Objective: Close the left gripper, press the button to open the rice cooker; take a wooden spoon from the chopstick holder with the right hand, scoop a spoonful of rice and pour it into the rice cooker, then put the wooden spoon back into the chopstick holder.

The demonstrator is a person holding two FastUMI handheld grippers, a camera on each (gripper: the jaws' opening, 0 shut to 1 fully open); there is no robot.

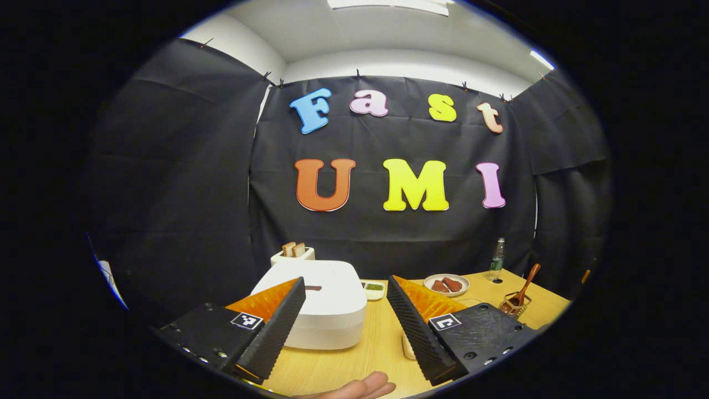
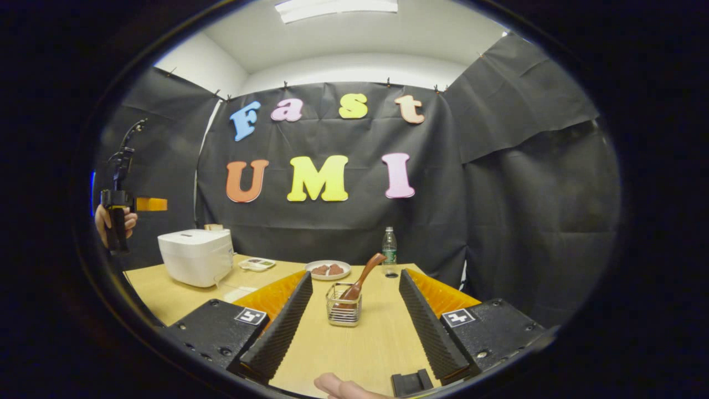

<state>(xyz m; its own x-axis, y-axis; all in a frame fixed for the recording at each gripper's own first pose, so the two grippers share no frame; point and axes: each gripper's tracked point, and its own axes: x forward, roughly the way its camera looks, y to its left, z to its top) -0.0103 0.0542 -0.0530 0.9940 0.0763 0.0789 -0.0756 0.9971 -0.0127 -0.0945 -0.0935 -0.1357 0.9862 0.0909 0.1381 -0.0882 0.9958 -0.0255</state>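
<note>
Right gripper view shows 1 wooden spoon (image 2: 361,278) in 1 chopstick holder (image 2: 343,311) ahead between the wide-open right gripper (image 2: 352,317) fingers, 1 closed rice cooker (image 2: 195,256) far left; left gripper (image 1: 344,318) gapes wide before it.

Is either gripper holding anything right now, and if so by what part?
Nothing is held. The left gripper and right gripper are both open; the wooden spoon stands in the chopstick holder.

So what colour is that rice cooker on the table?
White. The rice cooker shows best in the right gripper view, lid shut.
</note>
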